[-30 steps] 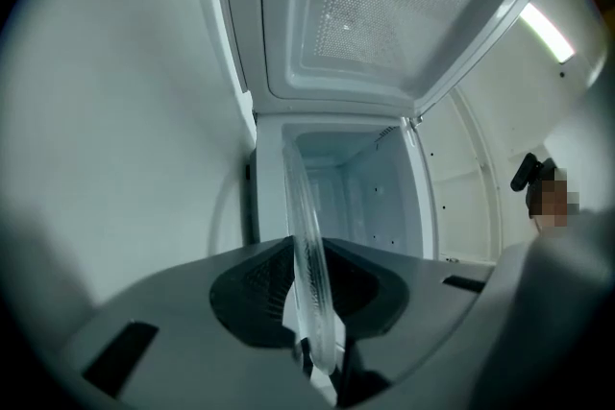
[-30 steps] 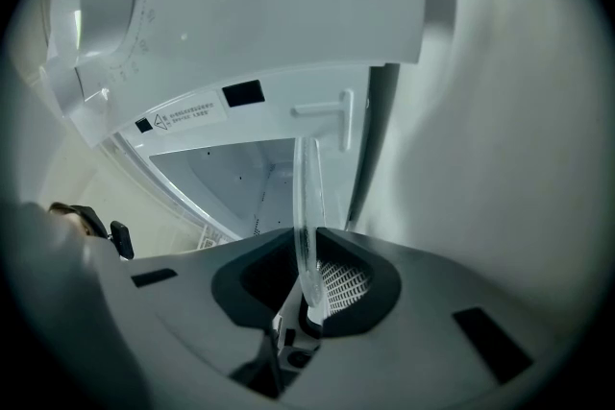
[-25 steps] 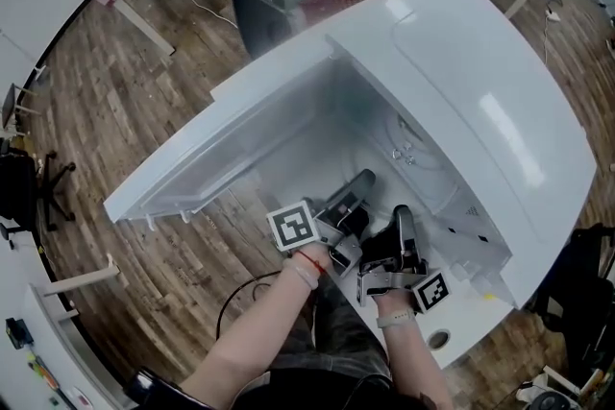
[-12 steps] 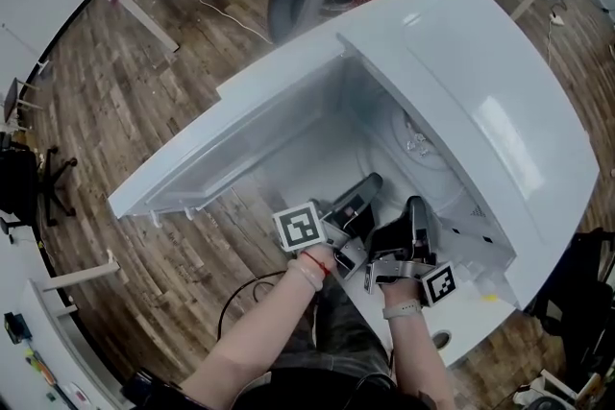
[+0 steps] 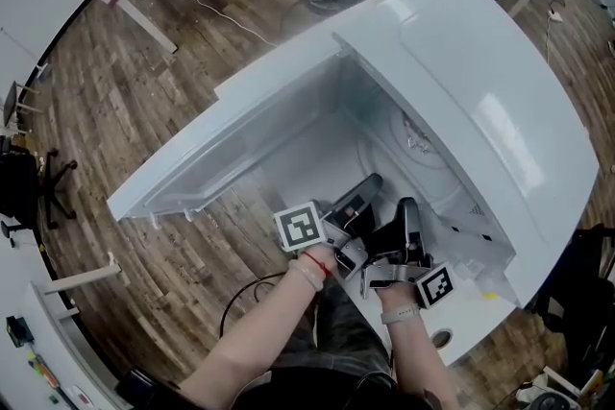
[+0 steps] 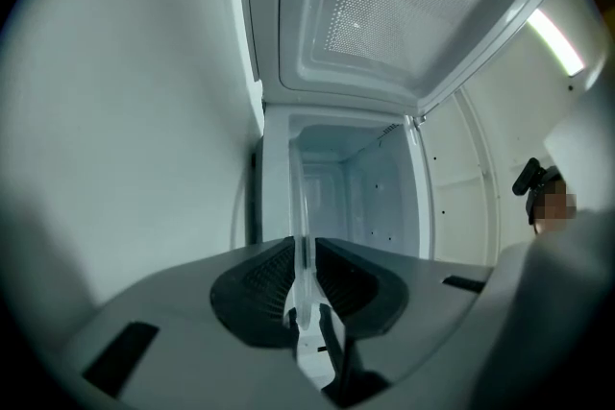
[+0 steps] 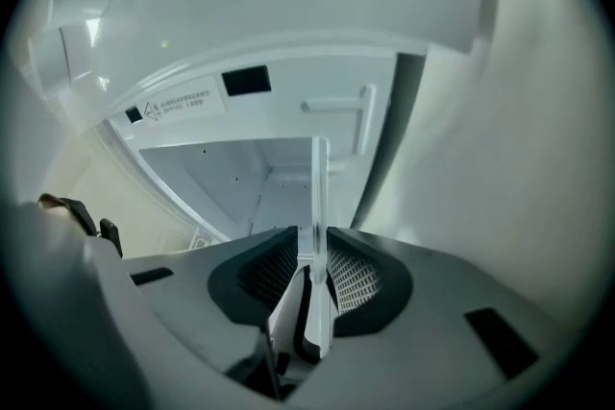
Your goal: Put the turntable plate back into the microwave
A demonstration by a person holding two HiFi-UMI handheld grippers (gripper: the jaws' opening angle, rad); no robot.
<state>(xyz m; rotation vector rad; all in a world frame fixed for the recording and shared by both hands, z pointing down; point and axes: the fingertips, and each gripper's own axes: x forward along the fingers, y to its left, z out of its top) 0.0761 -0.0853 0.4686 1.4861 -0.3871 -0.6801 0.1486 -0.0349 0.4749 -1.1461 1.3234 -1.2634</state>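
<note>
Turntable plate [image 6: 300, 230], a thin sheet of clear glass, was held edge-on at the open front of the white microwave [image 5: 480, 91], with the left gripper [image 5: 363, 187] and right gripper [image 5: 405, 211] each pinched onto its rim. Only the gripper views showed the glass plainly; from the head view it all but vanished against the smooth cavity.

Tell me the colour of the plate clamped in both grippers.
Clear, colourless turntable plate; right gripper view shows it best.
</note>
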